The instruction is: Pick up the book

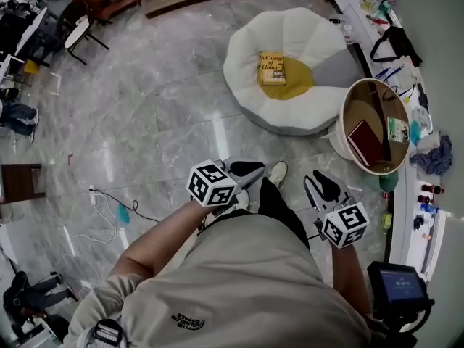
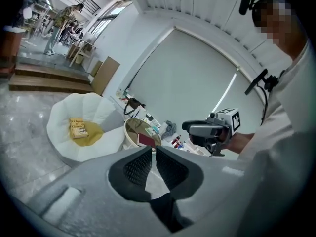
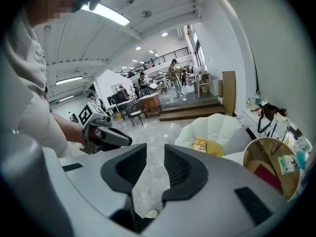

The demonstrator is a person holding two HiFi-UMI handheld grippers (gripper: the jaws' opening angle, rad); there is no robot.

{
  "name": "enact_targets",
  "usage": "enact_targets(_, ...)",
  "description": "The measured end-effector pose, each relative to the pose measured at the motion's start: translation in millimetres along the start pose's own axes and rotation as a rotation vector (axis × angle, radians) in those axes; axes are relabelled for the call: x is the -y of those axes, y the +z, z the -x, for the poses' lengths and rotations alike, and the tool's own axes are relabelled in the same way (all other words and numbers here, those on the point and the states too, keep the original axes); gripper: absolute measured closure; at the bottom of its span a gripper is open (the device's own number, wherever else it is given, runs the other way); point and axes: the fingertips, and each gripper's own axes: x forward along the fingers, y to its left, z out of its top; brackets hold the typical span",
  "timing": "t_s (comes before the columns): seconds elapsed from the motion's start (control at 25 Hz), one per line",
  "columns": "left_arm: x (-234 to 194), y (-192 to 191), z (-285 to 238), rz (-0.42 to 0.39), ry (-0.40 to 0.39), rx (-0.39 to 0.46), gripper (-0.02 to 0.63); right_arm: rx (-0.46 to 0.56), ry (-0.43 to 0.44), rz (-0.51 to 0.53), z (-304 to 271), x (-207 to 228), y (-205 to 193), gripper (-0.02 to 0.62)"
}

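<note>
A yellow book (image 1: 272,69) lies flat on the yellow middle of a white petal-shaped floor cushion (image 1: 250,56), well ahead of both grippers. It also shows in the left gripper view as the book (image 2: 78,128) and in the right gripper view as the book (image 3: 200,144). My left gripper (image 1: 249,170) is held at waist height over the floor, its jaws shut and empty (image 2: 153,152). Beside it, my right gripper (image 1: 323,185) stands open with nothing between its jaws (image 3: 155,154).
A round wood-lined tub (image 1: 349,100) to the cushion's right holds a dark red book (image 1: 366,142). A white ledge (image 1: 428,194) with bottles, cloth and a black bag runs along the right wall. A cable (image 1: 109,209) lies on the marble floor at left. Chairs (image 1: 80,31) stand far left.
</note>
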Motion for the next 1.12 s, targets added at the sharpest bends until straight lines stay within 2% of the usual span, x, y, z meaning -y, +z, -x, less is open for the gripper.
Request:
enact_targets(0.2, -51, 27, -30, 0.074, 0.056, -0.007, 0.586, 0.012, 0.027, 0.005, -27, 42, 36, 0.476)
enact_targets(0.4, -127, 73, -89, 0.152, 0.143, 0.036, 0.558, -0.019, 0.085, 0.013, -58, 116, 62, 0.476)
enact_targets(0.56, -189, 91, -127, 0.2, 0.183, 0.056, 0.552, -0.054, 0.096, 0.017, -88, 161, 69, 0.476)
enact_targets(0.76, -282, 88, -175, 0.317, 0.189, 0.05, 0.54, -0.116, 0.072, -0.043, -127, 198, 64, 0.477)
enact_targets(1.0, -412, 61, -230, 0.421, 0.195, -0.001, 0.526, -0.199, 0.017, -0.149, -192, 230, 52, 0.477)
enact_targets(1.12, -474, 47, -254, 0.463, 0.189, -0.034, 0.509, -0.238, 0.016, -0.194, -231, 240, 49, 0.477)
